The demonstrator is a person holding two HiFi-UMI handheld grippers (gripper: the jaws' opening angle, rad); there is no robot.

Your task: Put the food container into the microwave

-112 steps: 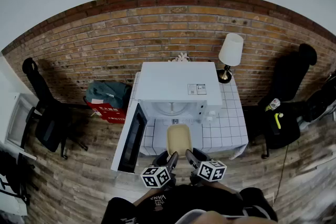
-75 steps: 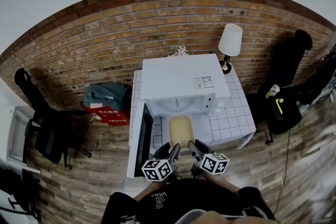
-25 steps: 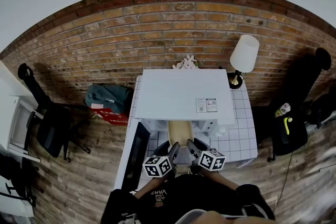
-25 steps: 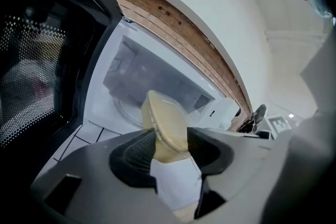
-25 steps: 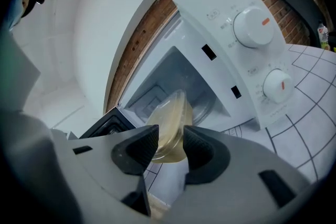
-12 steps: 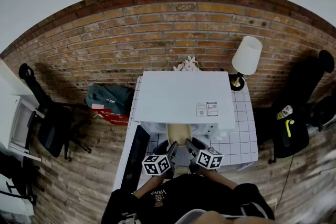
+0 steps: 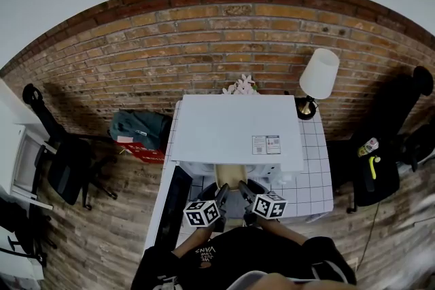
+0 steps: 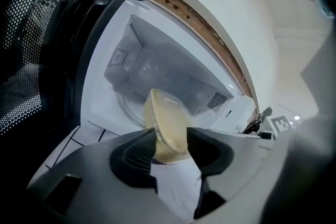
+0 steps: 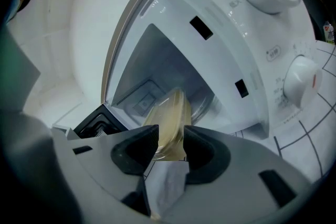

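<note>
At microwave (image 7: 238, 125) mouth, 12 o'clock: our left tool (image 8: 170, 143) and right tool (image 9: 170, 145) both pinch container (image 7: 231, 175); we judge insertion begun, set-down and release left.

This looks like a lived-in room of a home or loft rather than a fitted kitchen. A bare red brick wall (image 7: 204, 44) runs behind a small white-tiled bench (image 7: 314, 176) that carries a white microwave (image 7: 238, 124) and a table lamp (image 7: 318, 75) with a pale shade. The floor (image 7: 102, 234) is worn wooden planks. Black chairs (image 7: 64, 163) stand at either side, and a grey-green bag (image 7: 139, 125) lies by the wall beside a red box (image 7: 141, 147).
</note>
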